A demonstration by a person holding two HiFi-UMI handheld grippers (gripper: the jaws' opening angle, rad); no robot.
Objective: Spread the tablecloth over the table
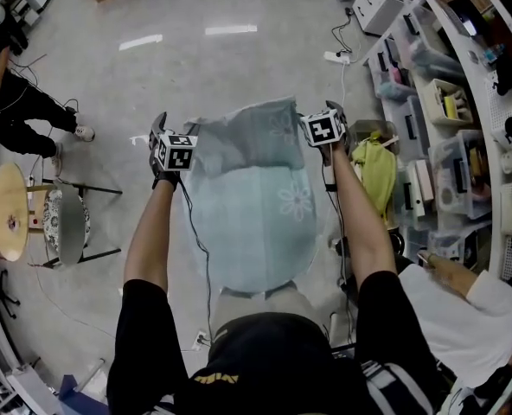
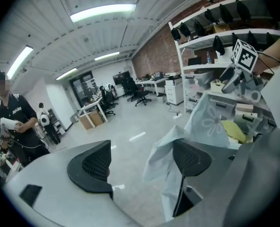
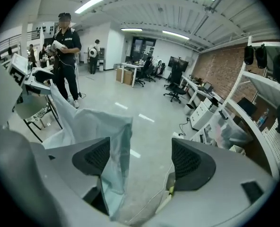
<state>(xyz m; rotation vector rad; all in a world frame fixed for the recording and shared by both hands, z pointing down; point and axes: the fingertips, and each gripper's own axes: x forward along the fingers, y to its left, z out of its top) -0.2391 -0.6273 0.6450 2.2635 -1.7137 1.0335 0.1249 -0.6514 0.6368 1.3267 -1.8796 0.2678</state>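
A pale blue tablecloth (image 1: 256,206) with white flower prints lies over a round table directly below me; the table itself is hidden under it. The cloth's far edge bunches up between my two grippers. My left gripper (image 1: 163,132) is at the far left corner of the cloth. In the left gripper view its jaws (image 2: 144,162) are wide open, with the cloth (image 2: 208,117) draped against the right jaw. My right gripper (image 1: 323,115) is at the far right corner. It (image 3: 140,160) is also open, with the cloth (image 3: 102,122) hanging along its left jaw.
Curved shelves (image 1: 446,145) with bins and boxes run along the right. A yellow-green cloth (image 1: 377,171) hangs beside the table. A person in a white sleeve (image 1: 464,309) sits at the lower right. A chair (image 1: 61,223) and a round wooden table (image 1: 9,210) stand left; another person (image 1: 22,111) is beyond them.
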